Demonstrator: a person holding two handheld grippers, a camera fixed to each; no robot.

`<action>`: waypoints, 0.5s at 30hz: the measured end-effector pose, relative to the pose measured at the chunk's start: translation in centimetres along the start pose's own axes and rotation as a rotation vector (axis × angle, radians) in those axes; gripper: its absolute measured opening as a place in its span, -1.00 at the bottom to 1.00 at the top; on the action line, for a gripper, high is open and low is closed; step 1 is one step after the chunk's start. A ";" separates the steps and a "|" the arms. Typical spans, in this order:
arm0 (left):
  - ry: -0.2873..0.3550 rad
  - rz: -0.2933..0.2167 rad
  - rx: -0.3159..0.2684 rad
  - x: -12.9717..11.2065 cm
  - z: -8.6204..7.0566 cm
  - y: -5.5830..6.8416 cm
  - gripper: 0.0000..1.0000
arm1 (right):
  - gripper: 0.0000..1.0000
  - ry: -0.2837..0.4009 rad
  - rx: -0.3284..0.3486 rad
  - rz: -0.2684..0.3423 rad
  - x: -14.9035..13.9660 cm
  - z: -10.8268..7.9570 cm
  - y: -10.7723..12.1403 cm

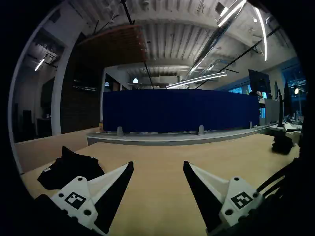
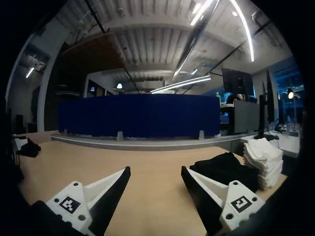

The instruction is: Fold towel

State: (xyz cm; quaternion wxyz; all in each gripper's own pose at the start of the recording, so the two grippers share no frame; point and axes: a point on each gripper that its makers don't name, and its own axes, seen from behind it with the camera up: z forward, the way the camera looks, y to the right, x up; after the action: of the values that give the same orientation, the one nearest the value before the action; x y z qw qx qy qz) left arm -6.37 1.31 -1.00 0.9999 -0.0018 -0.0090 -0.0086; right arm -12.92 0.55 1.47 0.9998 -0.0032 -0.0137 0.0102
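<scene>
"Jaws, both sets: status?"

"On the left gripper [image 1: 157,164], spread wide with nothing between. On the right gripper [image 2: 155,169], likewise spread and holding nothing. Both hover low over the wooden table [image 1: 165,185]."

"Towel to fold: location?"

"One crumpled black towel [image 1: 71,169], lying on the table just beside the left gripper's finger at the view's left edge. Apart from it, unheld."

"Step in hand, by judgement?"

"Pickup, not yet begun. Recommended: turn the left gripper toward the heap. Seek a free corner or hem rather than biting the bulk, and pinch a single layer. Spread the cloth flat on bare wood before any fold, with the right gripper taking the opposite corner."

"Entries by view?"

"Left gripper view lists the crumpled towel, plus a dark bundle [image 1: 281,143] far across the table, too dim to identify. Right gripper view lists a folded black stack [image 2: 226,167] and, just beside it, a folded white stack [image 2: 264,161]. That is likely the destination for the finished piece. Behind the table in both, a blue partition [image 2: 138,116]."
</scene>
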 end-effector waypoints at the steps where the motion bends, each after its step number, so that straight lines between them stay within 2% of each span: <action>1: 0.000 0.000 0.000 0.0 0.0 0.0 0.87 | 1.00 0.000 0.000 0.000 0.0 0.0 0.0; 15: 0.000 0.000 0.000 0.0 0.0 -0.1 0.87 | 0.99 0.001 0.000 -0.001 -0.2 0.2 0.1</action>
State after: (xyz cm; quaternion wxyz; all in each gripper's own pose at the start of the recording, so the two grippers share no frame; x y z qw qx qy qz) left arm -6.39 1.22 -0.95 0.9999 -0.0019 -0.0090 -0.0087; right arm -13.14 0.65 1.65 0.9999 -0.0035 -0.0132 0.0096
